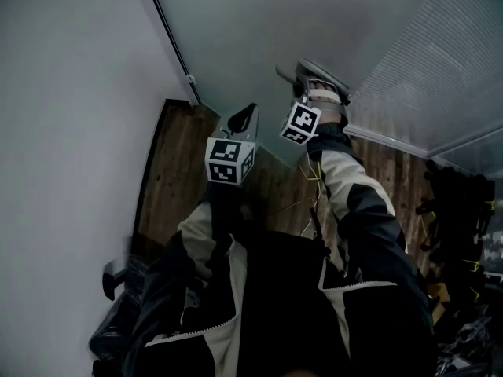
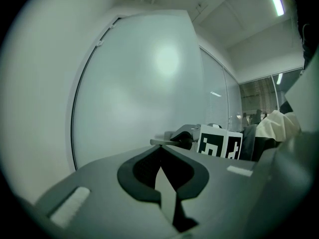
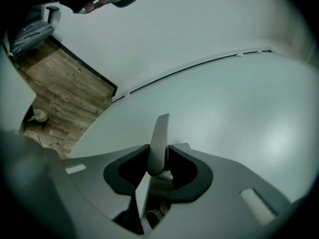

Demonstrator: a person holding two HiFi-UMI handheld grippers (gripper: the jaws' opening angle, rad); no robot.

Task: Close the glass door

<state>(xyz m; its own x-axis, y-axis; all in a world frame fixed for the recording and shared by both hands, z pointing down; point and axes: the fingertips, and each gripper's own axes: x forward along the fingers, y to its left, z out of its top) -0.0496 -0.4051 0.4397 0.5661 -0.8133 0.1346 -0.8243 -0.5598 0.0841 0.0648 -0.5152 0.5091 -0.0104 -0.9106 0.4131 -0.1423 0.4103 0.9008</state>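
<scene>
The frosted glass door [image 1: 299, 22] fills the upper middle of the head view, its black edge strip [image 1: 169, 38] running beside a white wall. A grey lever handle [image 1: 302, 69] sticks out from it. My right gripper [image 1: 316, 85] is shut on that handle [image 3: 158, 138], which stands upright between the jaws of the right gripper [image 3: 158, 158]. My left gripper [image 1: 245, 118] hovers just left of it, jaws shut with nothing in them, pointing at the glass door [image 2: 149, 83]. In the left gripper view, the left gripper [image 2: 159, 151] faces the pane, with the right gripper's marker cube [image 2: 219, 144] to its right.
Wooden floor [image 1: 177, 179] lies below the door. A black office chair [image 1: 118, 305] stands at lower left and dark clutter [image 1: 464, 234] at the right. A ribbed glass panel [image 1: 448, 61] adjoins the door on the right.
</scene>
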